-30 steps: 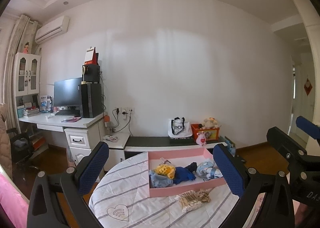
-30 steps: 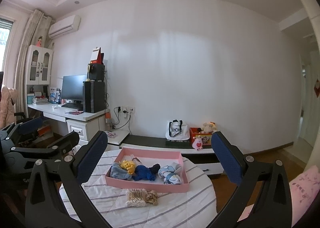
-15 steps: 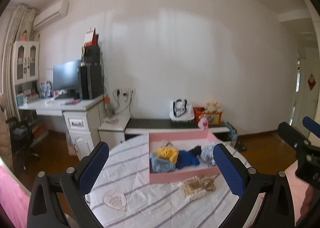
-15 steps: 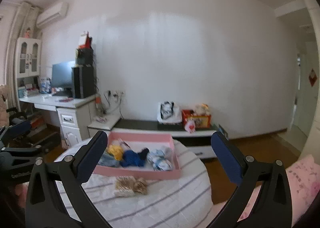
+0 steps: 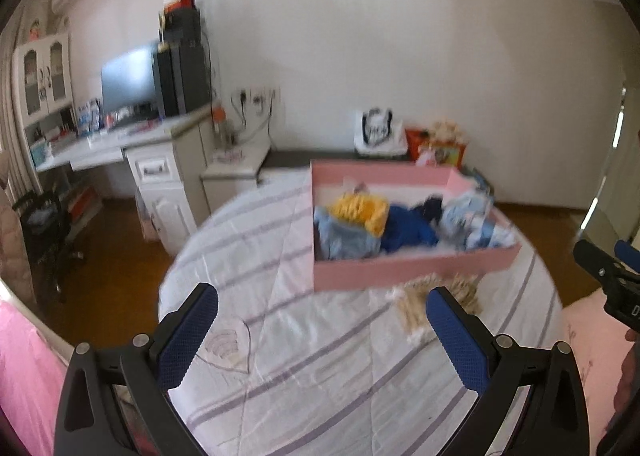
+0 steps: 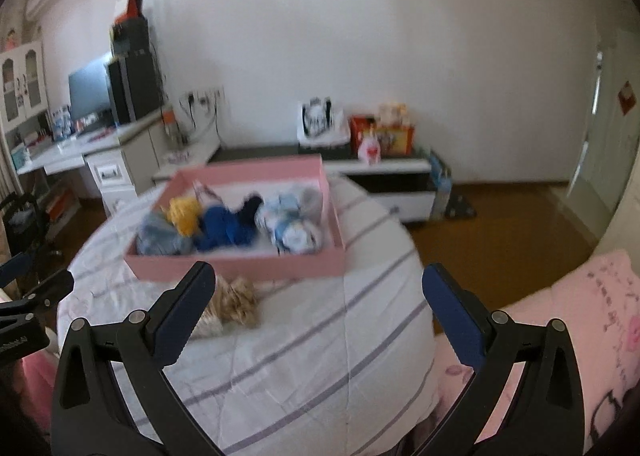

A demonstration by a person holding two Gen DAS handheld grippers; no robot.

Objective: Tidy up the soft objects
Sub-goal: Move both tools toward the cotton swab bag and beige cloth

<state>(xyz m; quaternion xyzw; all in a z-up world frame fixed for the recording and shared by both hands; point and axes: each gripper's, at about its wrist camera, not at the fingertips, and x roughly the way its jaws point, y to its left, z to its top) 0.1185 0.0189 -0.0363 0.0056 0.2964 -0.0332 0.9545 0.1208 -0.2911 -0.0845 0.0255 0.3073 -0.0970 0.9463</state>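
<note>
A pink box point(image 5: 412, 268) point(image 6: 240, 268) sits on a round table under a striped white cloth point(image 5: 320, 356) point(image 6: 320, 336). Inside lie soft rolled items: a yellow one point(image 5: 360, 210) point(image 6: 184, 212), a pale blue one point(image 5: 344, 240), a dark blue one point(image 5: 408, 228) point(image 6: 224, 226) and a light patterned one point(image 5: 472, 220) point(image 6: 292, 224). A beige tiger-striped soft item point(image 5: 424, 304) point(image 6: 232, 304) lies on the cloth in front of the box. My left gripper point(image 5: 320, 328) and right gripper point(image 6: 316, 320) both hang open above the near cloth, holding nothing.
A white desk with a monitor point(image 5: 128, 80) and a black tower stands at the left, a low TV cabinet point(image 6: 380, 176) with a bag and toys behind the table. A black chair point(image 5: 44, 232) is at far left. Pink bedding point(image 6: 580, 328) lies at right.
Both grippers have tilted down and come closer to the table; the box and the striped item appear larger and lower in view. Both stay open.
</note>
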